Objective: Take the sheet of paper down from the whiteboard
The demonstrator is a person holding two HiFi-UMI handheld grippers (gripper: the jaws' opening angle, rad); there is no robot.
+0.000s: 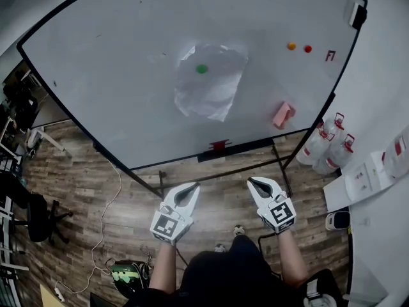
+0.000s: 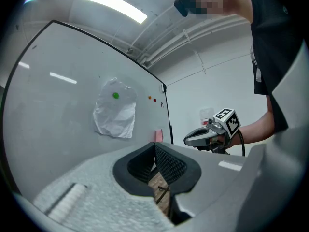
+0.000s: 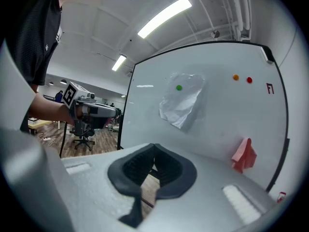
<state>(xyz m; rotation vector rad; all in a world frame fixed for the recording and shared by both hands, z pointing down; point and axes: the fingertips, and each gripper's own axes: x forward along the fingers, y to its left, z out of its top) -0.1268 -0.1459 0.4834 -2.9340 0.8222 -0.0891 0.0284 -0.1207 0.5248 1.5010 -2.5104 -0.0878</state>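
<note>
A crumpled white sheet of paper [image 1: 209, 82] hangs on the whiteboard [image 1: 115, 75], pinned near its top by a green magnet [image 1: 202, 69]. The same paper [image 2: 115, 111] shows in the left gripper view and the paper [image 3: 181, 100] in the right gripper view, ahead of the jaws. My left gripper [image 1: 192, 187] and right gripper [image 1: 255, 183] are held side by side in front of the board's lower edge, well short of the sheet. Both are shut with nothing between the jaws.
An orange magnet [image 1: 291, 45] and a red magnet [image 1: 307, 48] sit at the board's upper right. A pink cloth [image 1: 282, 115] rests at its lower right. White bottles [image 1: 326, 147] stand on the floor to the right. A cable [image 1: 105, 222] trails over the wooden floor.
</note>
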